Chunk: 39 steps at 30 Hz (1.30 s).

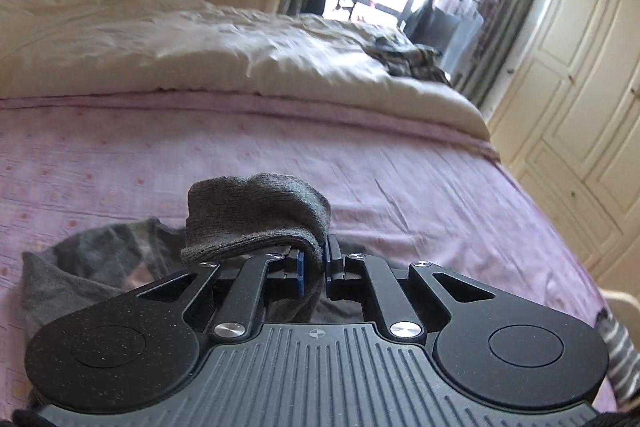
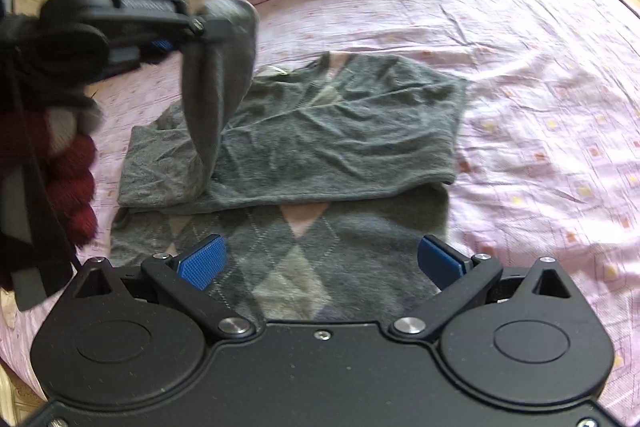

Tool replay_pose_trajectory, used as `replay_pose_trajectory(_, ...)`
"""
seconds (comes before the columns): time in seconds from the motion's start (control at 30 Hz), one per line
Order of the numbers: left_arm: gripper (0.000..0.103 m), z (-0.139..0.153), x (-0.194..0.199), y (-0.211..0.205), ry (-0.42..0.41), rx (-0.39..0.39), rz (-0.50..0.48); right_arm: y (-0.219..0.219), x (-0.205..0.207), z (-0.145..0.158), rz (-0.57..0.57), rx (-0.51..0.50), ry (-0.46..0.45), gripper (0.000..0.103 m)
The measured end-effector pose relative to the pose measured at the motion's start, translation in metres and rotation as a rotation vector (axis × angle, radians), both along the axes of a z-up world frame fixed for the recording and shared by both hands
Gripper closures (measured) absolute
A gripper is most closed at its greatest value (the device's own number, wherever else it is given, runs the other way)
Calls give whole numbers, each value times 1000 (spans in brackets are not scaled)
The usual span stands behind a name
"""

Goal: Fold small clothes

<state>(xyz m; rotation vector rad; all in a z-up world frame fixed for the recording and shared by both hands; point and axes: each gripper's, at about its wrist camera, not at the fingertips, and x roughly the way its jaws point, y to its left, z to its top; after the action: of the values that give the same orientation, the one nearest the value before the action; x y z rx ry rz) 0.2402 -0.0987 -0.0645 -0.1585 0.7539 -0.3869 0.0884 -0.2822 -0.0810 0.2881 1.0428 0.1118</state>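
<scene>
Pink, faintly patterned cotton covers the bed [image 2: 520, 75], with a cream duvet [image 1: 200, 39] bunched along its far side. On the sheet, directly ahead of the right wrist camera, lies the grey sweater [image 2: 328, 131], a knit with an argyle diamond front. Its body is already doubled over once: the upper layer lies across the lower, and a strip of the diamond pattern shows nearest the camera. So the main fold looks done, while the left sleeve [image 2: 218, 83] is not yet laid in place.

That sleeve rises in a steep band from the sweater's left edge up to the left hand-held gripper [image 2: 192, 27], whose jaws are clenched on the cuff; in the left wrist view the cuff end [image 1: 256, 211] bulges above the blue pads and drapes over them. The sleeve is lifted clear of the bed, hanging from the grasp.

The right hand-held gripper [image 2: 322, 263] is released, its jaws spread wide with nothing between them, poised low over the near hem of the sweater.

Judging from this, what remains is to carry the sleeve across the body and perhaps fold again to a compact packet.
</scene>
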Motion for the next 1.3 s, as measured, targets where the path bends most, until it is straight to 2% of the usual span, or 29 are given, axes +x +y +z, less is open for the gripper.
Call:
replay_pose_trajectory(0.03,91,-6,0,-7,19,29,-34,-3,-1,-1,-6,-1,3,1)
replay_pose_trajectory(0.07,82,-10,-3,-14,28,52,-61,-4,-1,-2,-11,-2,4,1)
replay_pose_trajectory(0.1,79,-12,-7,-16,28,63,-79,-6,-1,-3,-15,-3,5,1)
replay_pose_trajectory(0.2,75,-12,-19,-10,26,72,-107,-7,0,-6,-28,-7,7,1)
replay_pose_trajectory(0.27,67,-15,-22,-1,26,88,-112,-6,3,-7,-35,-9,9,1)
replay_pose_trajectory(0.4,67,-27,-22,18,62,144,-80,1,12,-7,-34,-15,8,1)
replay_pose_trajectory(0.57,67,-50,-4,59,119,241,33,13,26,-5,-28,-25,1,1)
replay_pose_trajectory(0.7,67,-74,18,86,158,370,83,23,40,-2,-16,-35,-1,1)
replay_pose_trajectory(0.83,65,-106,33,118,253,503,141,35,54,0,14,-58,-8,1)
replay_pose_trajectory(0.97,61,-112,28,152,241,533,238,46,74,1,47,-85,-27,1)
replay_pose_trajectory(1.07,60,-114,28,175,282,513,322,60,94,-1,90,-136,-46,1)
replay_pose_trajectory(1.13,56,-114,27,185,286,467,338,73,110,-6,120,-174,-65,1)
replay_pose_trajectory(1.3,56,-112,28,182,286,471,319,105,151,-29,163,-305,-75,2)
